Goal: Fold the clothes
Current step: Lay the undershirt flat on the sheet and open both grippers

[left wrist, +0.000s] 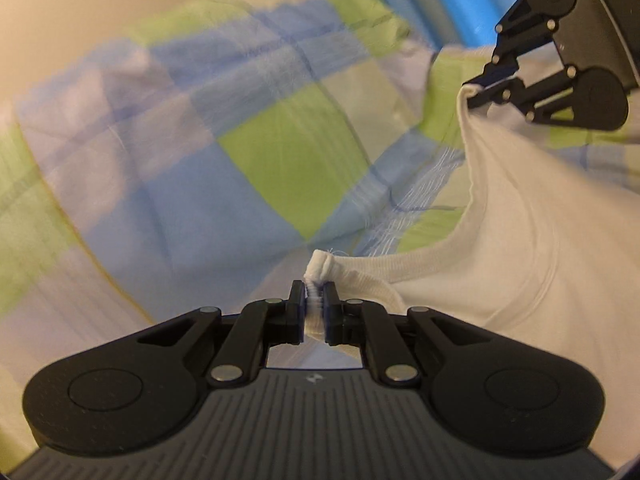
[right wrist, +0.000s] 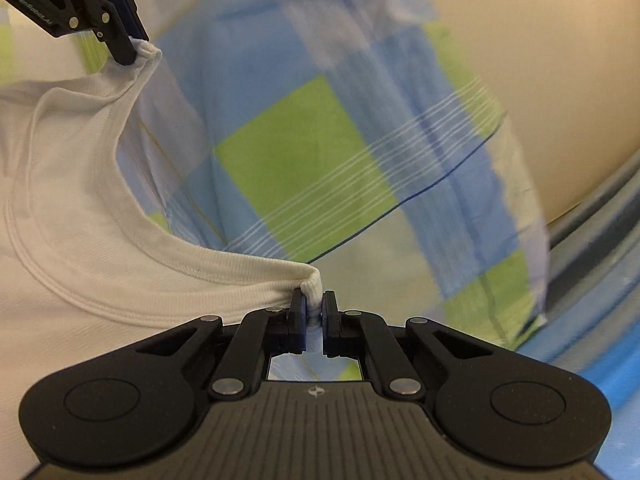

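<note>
A large checked bedcover in blue, lime green and pale lilac squares fills the background of both wrist views, blurred in places. A cream wall sits behind it, and a strip of bright blue surface shows at the edge.

In front of the bedcover hangs a white cotton T-shirt with a ribbed neckband, stretched between the two tools so that its neck opening forms a wide curve.

The left gripper, a black two-finger tool seen from just behind its fingers, is clamped tight on a bunched bit of the ribbed neckband; only the thickness of the cloth keeps the pads apart. From there the shirt runs off to the right and upward.

The right gripper, of the same black build, is pinched in the same way on another bunched part of the neckband, with the shirt spreading to its left.

Each tool also appears in the other's view: the right gripper at upper right of the left view, the left gripper at upper left of the right view, each gripping the white fabric.
</note>
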Demonstrator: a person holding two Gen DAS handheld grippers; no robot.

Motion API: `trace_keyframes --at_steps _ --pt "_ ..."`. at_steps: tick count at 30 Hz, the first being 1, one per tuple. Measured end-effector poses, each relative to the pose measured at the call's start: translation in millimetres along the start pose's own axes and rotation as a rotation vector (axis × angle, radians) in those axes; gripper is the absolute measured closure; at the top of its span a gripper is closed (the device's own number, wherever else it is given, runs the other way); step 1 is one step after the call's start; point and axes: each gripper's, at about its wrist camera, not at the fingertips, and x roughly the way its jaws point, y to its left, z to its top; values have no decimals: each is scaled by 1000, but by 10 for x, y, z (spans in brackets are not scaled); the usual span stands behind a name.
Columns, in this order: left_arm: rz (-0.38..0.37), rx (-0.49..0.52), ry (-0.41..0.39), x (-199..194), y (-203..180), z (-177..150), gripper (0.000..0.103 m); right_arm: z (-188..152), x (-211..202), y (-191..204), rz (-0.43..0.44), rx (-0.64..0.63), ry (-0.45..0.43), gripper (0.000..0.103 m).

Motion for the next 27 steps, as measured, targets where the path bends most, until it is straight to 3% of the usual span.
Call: trace_keyframes --at_steps 2,4,6,9,13,16,22,27 --pt "-7 -39 33 288 -5 -69 95 -79 292 144 17 -13 24 97" --pt "-21 -90 74 509 -10 -169 82 -179 490 283 70 -23 94 64" --pt "-29 -128 112 648 -2 -270 68 -263 580 318 110 23 137 62" --pt "-7 -159 117 538 49 -405 68 -356 435 153 123 177 155 62" --pt "-8 -196 137 149 85 -566 61 -381 -122 -87 204 375 168 62" --pt "-5 -187 147 -192 10 -696 54 -293 -789 -125 350 556 130 62" --pt "-58 -318 203 -968 -96 -982 54 -233 -1992 359 610 819 141 59" --pt "-115 -369 201 -1604 -350 -1157 52 -300 -2381 875 714 953 223 56"
